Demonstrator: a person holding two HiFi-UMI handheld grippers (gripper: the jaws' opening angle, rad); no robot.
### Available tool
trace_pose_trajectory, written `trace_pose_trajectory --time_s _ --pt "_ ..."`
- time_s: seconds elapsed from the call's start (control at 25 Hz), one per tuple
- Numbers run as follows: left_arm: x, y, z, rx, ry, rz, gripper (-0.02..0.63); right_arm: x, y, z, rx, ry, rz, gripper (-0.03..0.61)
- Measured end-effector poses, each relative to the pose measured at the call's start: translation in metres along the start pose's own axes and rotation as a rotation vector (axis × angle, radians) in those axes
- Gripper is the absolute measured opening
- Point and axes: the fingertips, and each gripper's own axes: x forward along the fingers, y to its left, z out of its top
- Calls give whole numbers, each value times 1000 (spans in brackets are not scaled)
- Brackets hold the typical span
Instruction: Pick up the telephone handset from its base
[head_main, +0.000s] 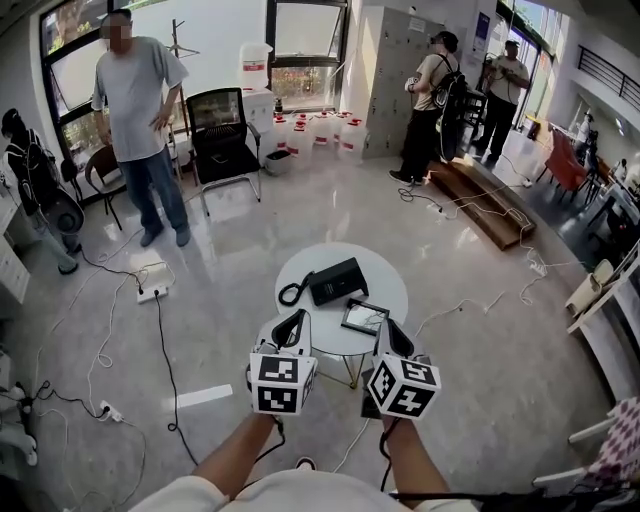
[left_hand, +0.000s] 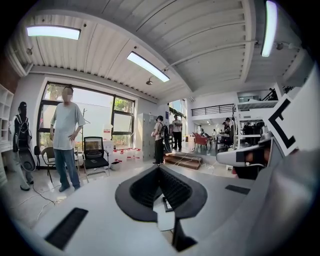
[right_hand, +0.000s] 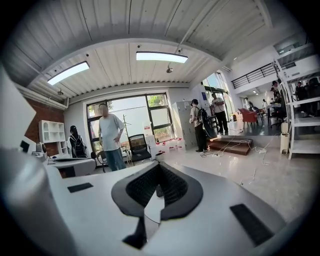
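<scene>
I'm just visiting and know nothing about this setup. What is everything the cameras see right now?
Round table: one, white, mid-floor.
Telephone: one, black, coiled cord, on the table.
Flat framed panel: one, dark-edged, on the table beside the telephone.
Office chair: one, black, by the window.
Jugs: several, white with red caps, under the window.
Wooden step: one, brown, right rear.
Cables: several, black and white, across the floor.
Bystanders: four, far side of room.
Left gripper: one, white, before the table, jaws shut, empty.
Right gripper: one, white, alongside, jaws shut, empty.
</scene>
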Motion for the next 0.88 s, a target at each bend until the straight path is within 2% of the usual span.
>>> trace_pose_trajectory --time_s 0.48,0.88 --pt "26 1 -4 19 23 21 17 25 -20 -4 29 15 10 23" --pt "66 6 -6 0 27 -14 17 52 -35 -3 10 28 -31 23"
